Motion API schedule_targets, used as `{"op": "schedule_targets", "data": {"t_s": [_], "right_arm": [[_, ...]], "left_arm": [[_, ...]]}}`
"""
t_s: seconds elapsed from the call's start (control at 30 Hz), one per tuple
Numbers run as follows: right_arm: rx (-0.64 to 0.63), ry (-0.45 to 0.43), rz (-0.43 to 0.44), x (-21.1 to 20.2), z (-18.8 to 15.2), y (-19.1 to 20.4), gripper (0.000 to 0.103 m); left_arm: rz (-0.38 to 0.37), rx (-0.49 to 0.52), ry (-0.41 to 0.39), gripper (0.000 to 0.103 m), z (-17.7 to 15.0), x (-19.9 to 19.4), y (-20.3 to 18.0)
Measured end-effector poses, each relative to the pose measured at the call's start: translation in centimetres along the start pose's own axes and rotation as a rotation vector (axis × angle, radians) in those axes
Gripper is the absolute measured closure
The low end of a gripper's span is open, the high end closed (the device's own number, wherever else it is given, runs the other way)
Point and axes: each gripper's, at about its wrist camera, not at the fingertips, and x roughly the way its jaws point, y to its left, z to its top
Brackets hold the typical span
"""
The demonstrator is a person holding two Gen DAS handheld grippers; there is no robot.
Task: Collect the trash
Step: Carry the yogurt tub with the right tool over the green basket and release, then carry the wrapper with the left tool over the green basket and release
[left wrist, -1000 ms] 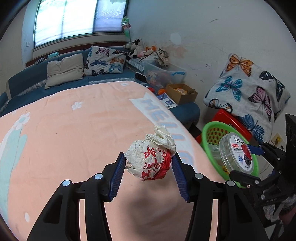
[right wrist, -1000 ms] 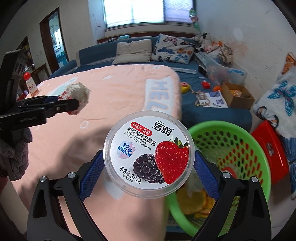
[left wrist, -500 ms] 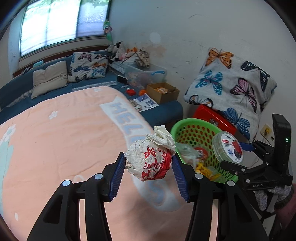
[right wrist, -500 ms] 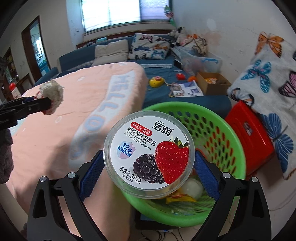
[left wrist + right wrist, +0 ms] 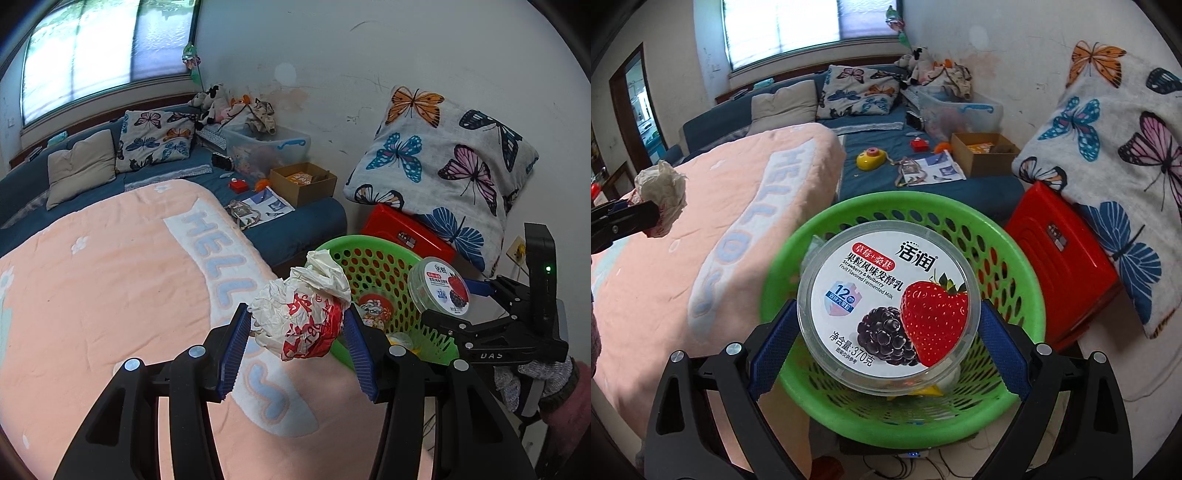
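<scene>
1. Above the round green perforated plastic basket [image 5: 1030, 280], a clear round plastic yoghurt tub with a strawberry-and-mulberry printed lid [image 5: 888, 304] is held by the right gripper [image 5: 888, 328], whose blue pads are clamped on its opposite sides.
2. Just beside the basket's rim, over the edge of the peach "HELLO" blanket [image 5: 110, 280], a crumpled white-and-red paper wrapper ball [image 5: 301, 319] is pinched by the left gripper [image 5: 295, 332], with both ribbed pads pressed into it.
3. Inside the basket, other discarded items are seen beneath the tub; what they are cannot be told.
4. The tub is judged light, stiff and smooth-walled, so some slipperiness is to be expected; a hold across its widest part, below the lid rim, is judged best.
5. The wrapper ball is judged very light, soft and springy; it will deform under pressure, so a pinch through its bulk is preferred to one on a loose flap.
6. Both items are judged likely to fall harmlessly once released over the basket.
</scene>
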Motion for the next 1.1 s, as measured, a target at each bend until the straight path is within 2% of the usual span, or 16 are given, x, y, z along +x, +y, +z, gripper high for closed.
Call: {"op": "schedule_targets", "data": {"t_s": [0.57,1.1], "right_arm": [[0.073,-0.001,-0.018,-0.2,-0.2,-3.1,0.007],[0.101,-0.021,-0.004,-2.5,-2.0,-4.3,0.007]], "left_arm": [[-0.059,0.043,0.027,0.052,2.0,3.4,-4.2],[-0.105,0.062,0.111,0.048,2.8,8.9,-8.8]]}}
